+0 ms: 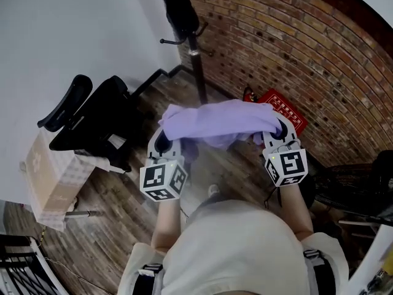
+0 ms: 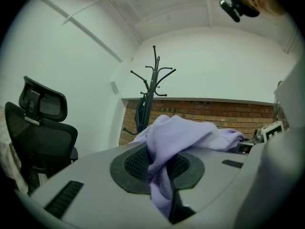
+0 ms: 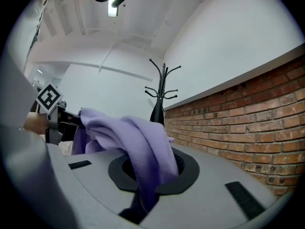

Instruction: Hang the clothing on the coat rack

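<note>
Here, pale lilac clothing, soft, perhaps fleece, bunched in folds.

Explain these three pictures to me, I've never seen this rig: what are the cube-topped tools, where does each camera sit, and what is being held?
There is no robot here: a person holds a two-jaw hand tool in each hand. The head view comes from a camera on the person's head, looking down. It shows the left gripper and the right gripper, each carrying a marker cube, with a lavender garment held between them.

The other two pictures come from cameras riding on each gripper, looking along its jaws. In both, the jaws are shut on a fold of that cloth.

There is no table. Below is a wooden floor, with a black office chair at the left. Ahead, by the brick wall, stands the black coat rack, with a dark item hanging on it.
</note>
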Demonstrator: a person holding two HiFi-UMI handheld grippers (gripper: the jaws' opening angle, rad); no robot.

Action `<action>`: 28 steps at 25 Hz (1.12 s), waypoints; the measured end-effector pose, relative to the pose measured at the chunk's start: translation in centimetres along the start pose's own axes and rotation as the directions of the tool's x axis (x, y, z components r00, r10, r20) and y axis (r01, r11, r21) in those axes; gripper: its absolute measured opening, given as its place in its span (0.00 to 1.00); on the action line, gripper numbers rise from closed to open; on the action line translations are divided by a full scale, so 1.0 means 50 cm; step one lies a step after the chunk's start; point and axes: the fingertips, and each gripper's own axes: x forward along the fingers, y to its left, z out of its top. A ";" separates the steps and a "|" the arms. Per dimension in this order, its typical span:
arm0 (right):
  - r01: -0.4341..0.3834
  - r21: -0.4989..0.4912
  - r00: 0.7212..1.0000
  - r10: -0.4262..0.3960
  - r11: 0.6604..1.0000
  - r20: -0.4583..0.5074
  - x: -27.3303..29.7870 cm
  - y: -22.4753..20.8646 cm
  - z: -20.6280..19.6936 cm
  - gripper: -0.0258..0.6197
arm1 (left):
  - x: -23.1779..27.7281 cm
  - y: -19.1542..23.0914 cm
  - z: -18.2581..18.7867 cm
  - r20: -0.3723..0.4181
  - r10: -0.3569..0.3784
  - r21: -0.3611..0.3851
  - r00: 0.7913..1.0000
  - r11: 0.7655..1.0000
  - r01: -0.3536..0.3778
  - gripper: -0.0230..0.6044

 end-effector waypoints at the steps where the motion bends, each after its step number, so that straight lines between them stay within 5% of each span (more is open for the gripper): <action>1: 0.002 -0.006 1.000 -0.002 1.000 0.003 0.019 -0.002 0.004 0.07 | 0.015 0.010 0.006 0.003 -0.004 0.001 1.000 1.000 0.004 0.11; 28: 0.043 -0.142 0.984 -0.017 0.989 0.178 0.377 -0.106 0.192 0.07 | 0.327 0.143 0.215 0.102 -0.126 0.128 0.987 0.985 0.113 0.11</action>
